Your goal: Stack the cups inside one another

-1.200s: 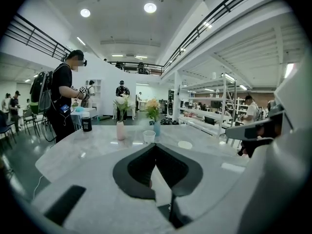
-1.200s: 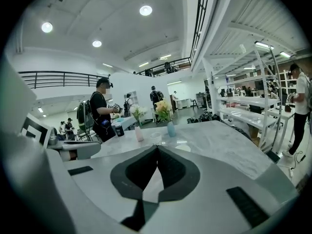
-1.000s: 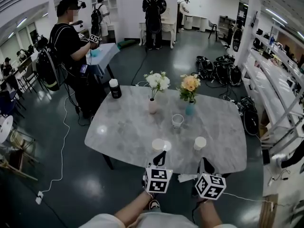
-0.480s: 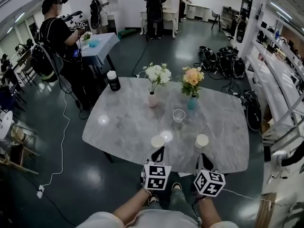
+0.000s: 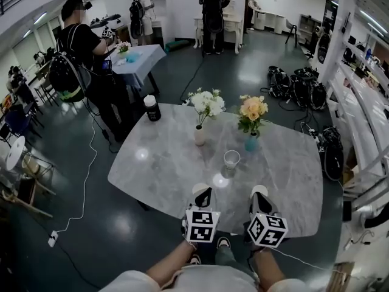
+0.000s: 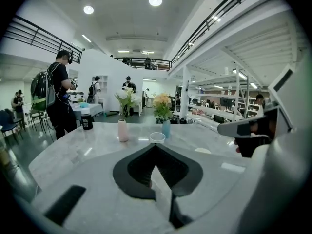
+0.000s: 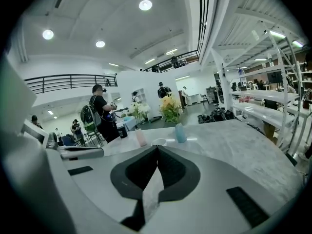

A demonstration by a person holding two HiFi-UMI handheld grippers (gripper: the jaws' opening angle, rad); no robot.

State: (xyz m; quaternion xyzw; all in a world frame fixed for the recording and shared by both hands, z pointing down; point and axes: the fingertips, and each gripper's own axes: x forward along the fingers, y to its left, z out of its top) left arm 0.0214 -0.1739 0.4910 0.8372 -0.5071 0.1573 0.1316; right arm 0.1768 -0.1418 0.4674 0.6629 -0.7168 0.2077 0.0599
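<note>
Two white paper cups stand near the front edge of the marble table (image 5: 158, 163): the left cup (image 5: 200, 189) and the right cup (image 5: 258, 191). A clear plastic cup (image 5: 231, 159) stands further in, between them. My left gripper (image 5: 205, 194) is shut and empty, its tip right at the left cup and partly covering it. My right gripper (image 5: 259, 198) is also shut and empty, just short of the right cup. In both gripper views the jaws meet in a point (image 6: 156, 145) (image 7: 157, 147), the clear cup (image 6: 157, 137) (image 7: 158, 142) shows beyond them, and the paper cups are hidden.
A pink vase (image 5: 199, 135) with white flowers and a blue vase (image 5: 251, 142) with orange flowers stand behind the clear cup. A black canister (image 5: 152, 108) sits at the far left corner. People stand beyond the table; bags and cables lie on the floor at the right.
Both grippers have moved forward over the table's front edge, from a gap short of the paper cups to right at them. Both stayed shut.
</note>
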